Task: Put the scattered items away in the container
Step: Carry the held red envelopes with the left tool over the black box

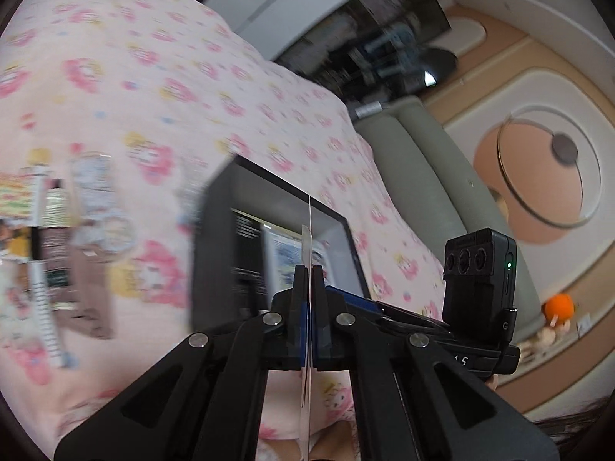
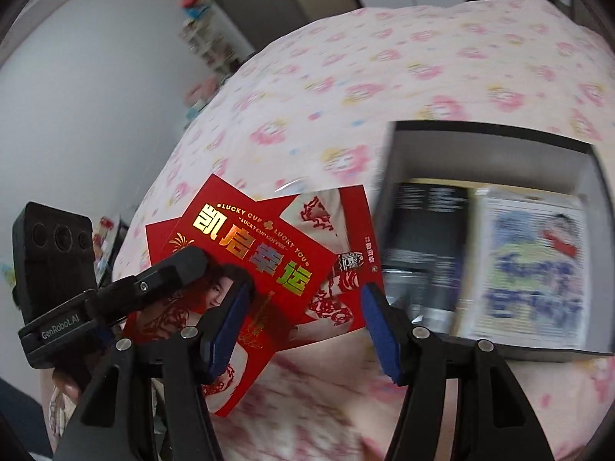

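Observation:
My left gripper (image 1: 307, 272) is shut on a thin flat packet (image 1: 309, 230), seen edge-on above the bed. The right wrist view shows it as a red card packet with gold lettering (image 2: 269, 253), and a black finger of the left gripper (image 2: 188, 265) is clamped on its left side. My right gripper (image 2: 307, 288) is open, its blue pads (image 2: 230, 319) standing wide in front of the packet. The black box (image 1: 215, 211) (image 2: 492, 130) lies just beyond and holds a dark booklet (image 2: 426, 238) and a blue-printed packet (image 2: 534, 265).
A pink flowered bedsheet (image 1: 192, 88) covers the bed. On its left lie a spiral notebook (image 1: 46, 307), a brown item (image 1: 77, 265) and a pale packet (image 1: 96, 192). A grey-green padded edge (image 1: 423, 176) borders the bed. A hand (image 2: 65, 380) grips the left tool.

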A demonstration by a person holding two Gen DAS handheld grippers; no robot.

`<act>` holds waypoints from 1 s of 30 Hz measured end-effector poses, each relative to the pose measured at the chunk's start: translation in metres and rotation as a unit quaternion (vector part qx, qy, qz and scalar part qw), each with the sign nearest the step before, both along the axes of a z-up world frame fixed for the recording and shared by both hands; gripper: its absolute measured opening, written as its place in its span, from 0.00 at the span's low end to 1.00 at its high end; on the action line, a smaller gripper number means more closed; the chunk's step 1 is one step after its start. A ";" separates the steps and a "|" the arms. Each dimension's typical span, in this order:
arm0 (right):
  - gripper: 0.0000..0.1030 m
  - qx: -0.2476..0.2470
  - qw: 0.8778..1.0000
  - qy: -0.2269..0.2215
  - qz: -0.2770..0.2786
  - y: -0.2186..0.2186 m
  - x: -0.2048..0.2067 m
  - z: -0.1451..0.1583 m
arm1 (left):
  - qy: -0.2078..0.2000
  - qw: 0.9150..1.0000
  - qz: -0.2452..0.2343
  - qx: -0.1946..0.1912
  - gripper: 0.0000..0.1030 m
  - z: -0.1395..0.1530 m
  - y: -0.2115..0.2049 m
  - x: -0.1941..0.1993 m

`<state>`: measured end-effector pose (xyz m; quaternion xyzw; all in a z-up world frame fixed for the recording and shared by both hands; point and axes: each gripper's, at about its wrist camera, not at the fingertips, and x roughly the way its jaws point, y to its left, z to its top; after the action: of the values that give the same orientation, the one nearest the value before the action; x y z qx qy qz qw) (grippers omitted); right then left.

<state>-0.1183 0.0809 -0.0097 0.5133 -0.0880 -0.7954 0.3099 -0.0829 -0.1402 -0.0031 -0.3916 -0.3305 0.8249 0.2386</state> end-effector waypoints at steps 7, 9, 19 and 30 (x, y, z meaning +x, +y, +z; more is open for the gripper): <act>0.56 0.047 0.997 0.009 -0.054 0.081 -0.025 -0.004 | -0.020 0.998 -0.062 -0.002 0.00 -0.016 0.099 -0.058; 0.56 0.062 0.996 0.007 -0.064 0.101 -0.035 -0.008 | -0.027 0.997 -0.074 -0.005 0.00 -0.021 0.120 -0.075; 0.56 0.098 0.985 -0.014 -0.140 0.161 -0.097 -0.045 | -0.085 0.986 -0.120 -0.084 0.00 -0.073 0.198 -0.160; 0.56 0.149 0.981 -0.043 -0.120 0.154 -0.095 -0.082 | -0.156 0.960 -0.147 -0.178 0.40 -0.110 0.205 -0.142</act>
<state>-0.2133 0.2349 -0.0917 0.5727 -0.0427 -0.8085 0.1282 -0.2247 0.0652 -0.1132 -0.5957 -0.1504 0.7550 0.2291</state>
